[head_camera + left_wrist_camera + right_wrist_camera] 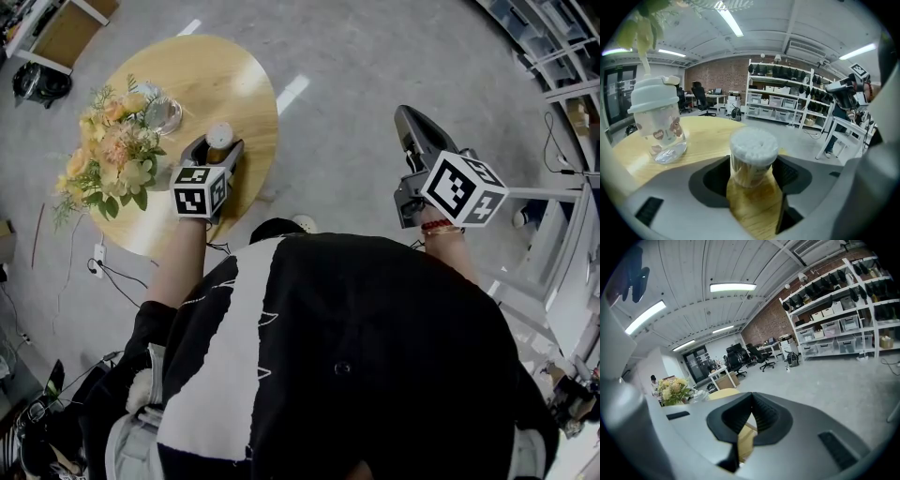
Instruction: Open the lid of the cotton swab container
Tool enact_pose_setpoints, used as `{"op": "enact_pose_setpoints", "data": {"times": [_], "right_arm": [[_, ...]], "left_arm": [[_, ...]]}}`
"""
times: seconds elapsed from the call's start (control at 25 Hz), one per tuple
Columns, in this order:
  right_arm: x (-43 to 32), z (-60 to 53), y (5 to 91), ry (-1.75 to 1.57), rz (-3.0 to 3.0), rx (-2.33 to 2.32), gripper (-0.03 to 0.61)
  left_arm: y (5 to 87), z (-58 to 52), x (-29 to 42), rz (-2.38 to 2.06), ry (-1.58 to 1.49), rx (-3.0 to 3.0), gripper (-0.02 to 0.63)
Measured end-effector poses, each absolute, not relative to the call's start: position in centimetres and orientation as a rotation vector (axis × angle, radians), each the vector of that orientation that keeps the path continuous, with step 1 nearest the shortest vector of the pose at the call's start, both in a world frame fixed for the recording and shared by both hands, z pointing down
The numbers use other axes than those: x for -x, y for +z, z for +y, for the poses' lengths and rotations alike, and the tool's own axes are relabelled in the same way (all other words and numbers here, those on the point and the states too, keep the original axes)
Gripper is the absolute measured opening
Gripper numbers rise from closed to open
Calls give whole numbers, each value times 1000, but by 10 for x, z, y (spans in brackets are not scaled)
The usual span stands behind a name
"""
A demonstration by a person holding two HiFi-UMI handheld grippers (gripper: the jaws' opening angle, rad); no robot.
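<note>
- Head view first: where's the cotton swab container?
- It stands upright on the round wooden worktop, near the edge that faces me, left of centre in the frame. My left gripper is right at it, one jaw on each side.
- Is it gripped?
- Not that I can see. In the left gripper view the jaws stand wide, and the container sits low in the middle of the frame between them. The dark pads are close beside its clear wall on both sides, but I can't make out any press on it. White swab tips fill its top, with tan sticks below.
- What else is on the worktop?
- A bouquet of yellow and peach flowers at the left of the head view. A clear tumbler with a pale lid is just beside the bouquet, up and left of the container and apart from it.
- And your other side?
- My right gripper is over the grey floor at the right of the frame, well apart from the worktop. Its own view shows the jaws pressed together with nothing between them.
</note>
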State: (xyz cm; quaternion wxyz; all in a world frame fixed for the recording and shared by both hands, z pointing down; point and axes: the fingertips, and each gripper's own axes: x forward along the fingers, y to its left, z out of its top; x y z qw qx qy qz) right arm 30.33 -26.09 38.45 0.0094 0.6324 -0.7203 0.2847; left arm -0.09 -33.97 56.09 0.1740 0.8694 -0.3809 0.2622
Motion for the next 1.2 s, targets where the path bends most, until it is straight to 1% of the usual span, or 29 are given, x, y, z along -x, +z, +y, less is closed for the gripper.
{"op": "enact_pose_setpoints", "data": {"times": [0.2,0.84,1.2], "right_arm": [[-302,-259,386,921,-2256,-1969,5],[-289,-266,393,932,-2285,-1896,5],[-272,-273,396,955,-2329,-1837,5]], "left_arm": [[562,-340,2,-1102,766,-2470,276],[559,-327,8,-1108,736,-2437,272],[539,-316,1,-1072,719,-2465,270]]}}
